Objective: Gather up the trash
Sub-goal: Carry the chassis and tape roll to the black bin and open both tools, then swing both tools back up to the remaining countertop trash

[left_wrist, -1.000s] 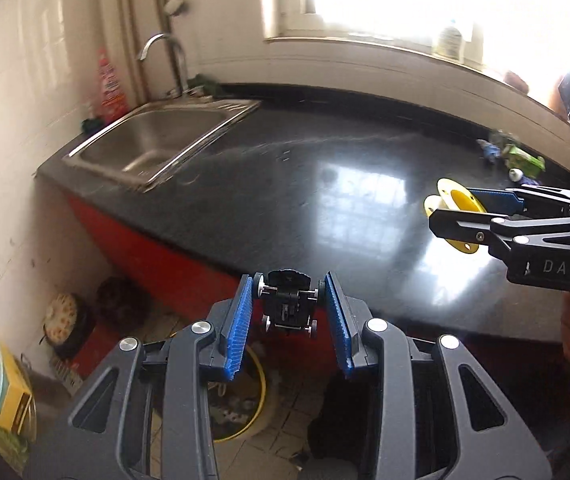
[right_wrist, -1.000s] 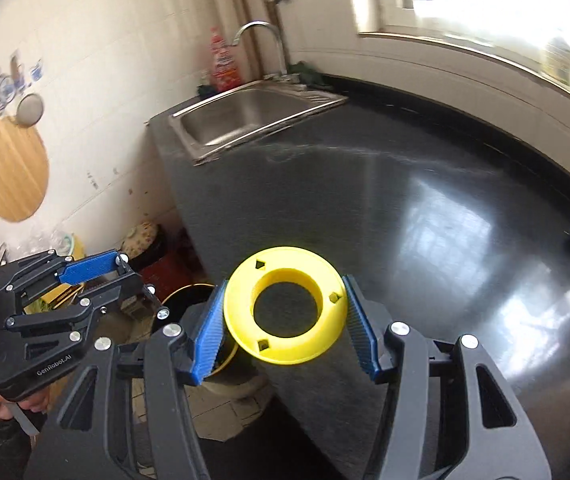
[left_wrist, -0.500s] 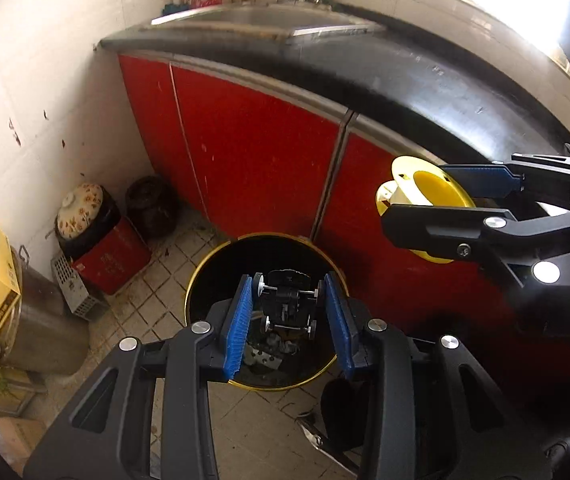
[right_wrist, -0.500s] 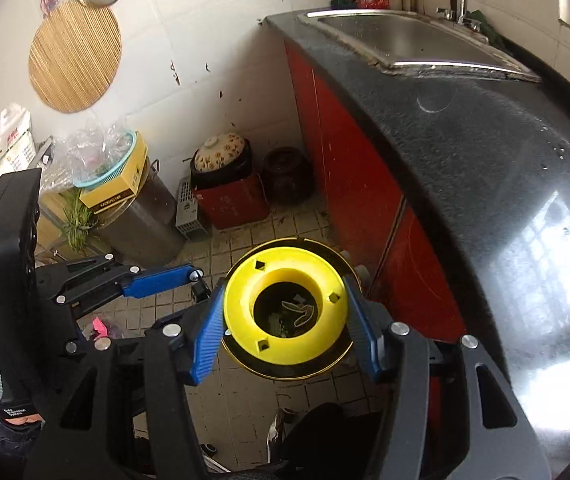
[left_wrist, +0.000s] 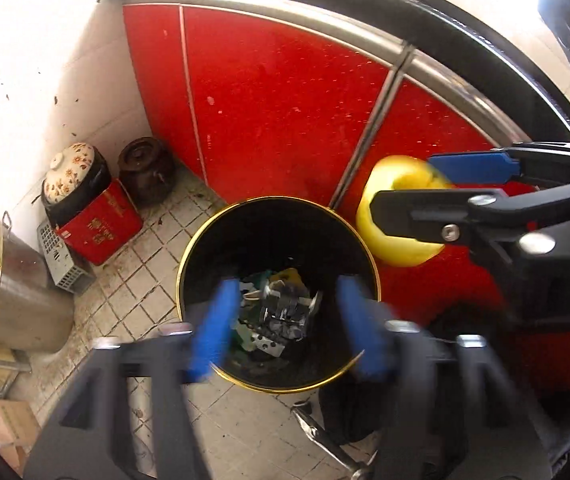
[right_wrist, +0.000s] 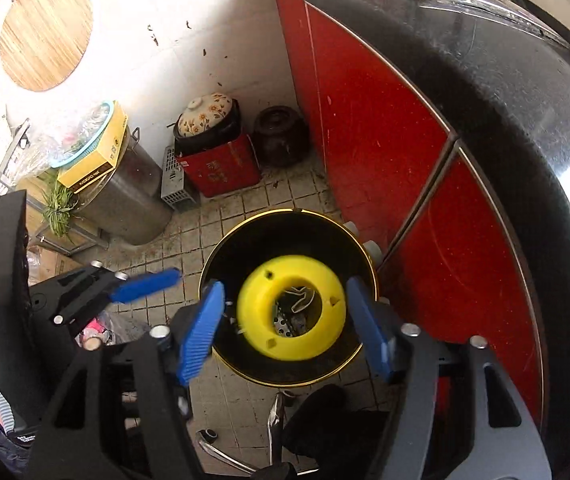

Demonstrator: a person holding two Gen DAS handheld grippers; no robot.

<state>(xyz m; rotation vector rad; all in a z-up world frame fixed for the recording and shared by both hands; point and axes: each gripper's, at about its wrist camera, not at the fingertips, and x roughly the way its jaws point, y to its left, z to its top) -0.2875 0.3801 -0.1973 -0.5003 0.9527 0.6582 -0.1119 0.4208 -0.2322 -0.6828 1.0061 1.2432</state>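
Two grippers are hanging over one target: the black bin with the gold rim, which is standing on the tiled floor at the centre of both wrist views, just in front of the red cabinet doors.

You are carrying out the drop step of collecting trash. In the left wrist view, your left gripper is pointing down into the bin's mouth; its jaws have just been opening, and the blurred blue pads are now standing apart with nothing pressed between them. The small dark metal part is showing below them among the rubbish in the bin, apparently released.

In the right wrist view, your right gripper is centred over the same bin. Its jaws have likewise just been opening: gaps are showing on both sides of the yellow spool, so the pads are no longer pressing it. The spool is lying between the pads over the bin's opening, seemingly falling. In the left wrist view it is appearing as a yellow blur at centre right, partly behind the right gripper's fingers.

Judging from this layout, the next move is calling for you to confirm that both items are landing inside the rim, then to lift both grippers clear, avoiding the rim and each other, and to turn back toward the black countertop at upper right for any remaining trash.
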